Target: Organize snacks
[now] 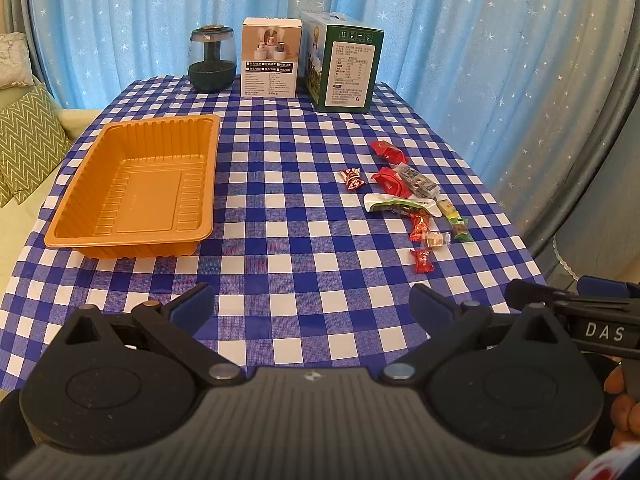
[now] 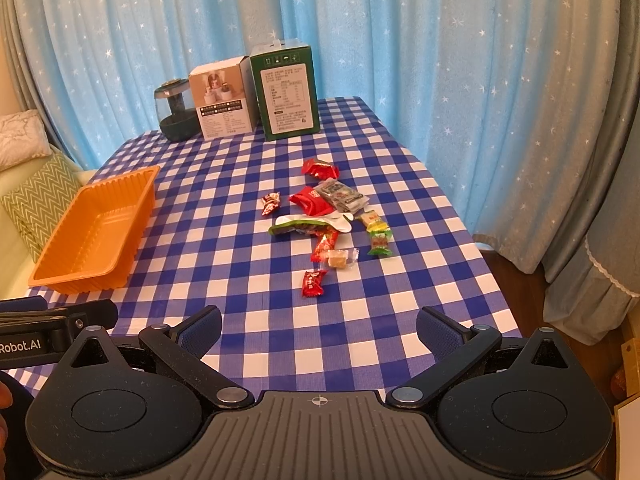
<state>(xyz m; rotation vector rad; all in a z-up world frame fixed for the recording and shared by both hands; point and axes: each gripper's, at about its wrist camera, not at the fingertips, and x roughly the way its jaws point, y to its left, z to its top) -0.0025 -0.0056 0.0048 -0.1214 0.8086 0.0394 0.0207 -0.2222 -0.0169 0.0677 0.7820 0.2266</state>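
Both grippers are hovering over the near edge of a table covered with a blue and white checked tablecloth, and neither one is touching anything. The left gripper is standing with its jaws spread wide and nothing between them; the right gripper is also gaping wide and holding nothing. The snacks are lying in a loose heap on the right part of the table, well apart from the orange plastic tray, which is sitting on the left part with nothing inside. In the heap, a white and green pouch is lying across the middle, two red packets are lying just behind it, and a grey printed packet is touching the nearer red one. A small red candy is lying nearest to the grippers, a little apart from the others. At the far edge a dark glass jar, a white box and a green box are standing in a row before the blue star curtain.
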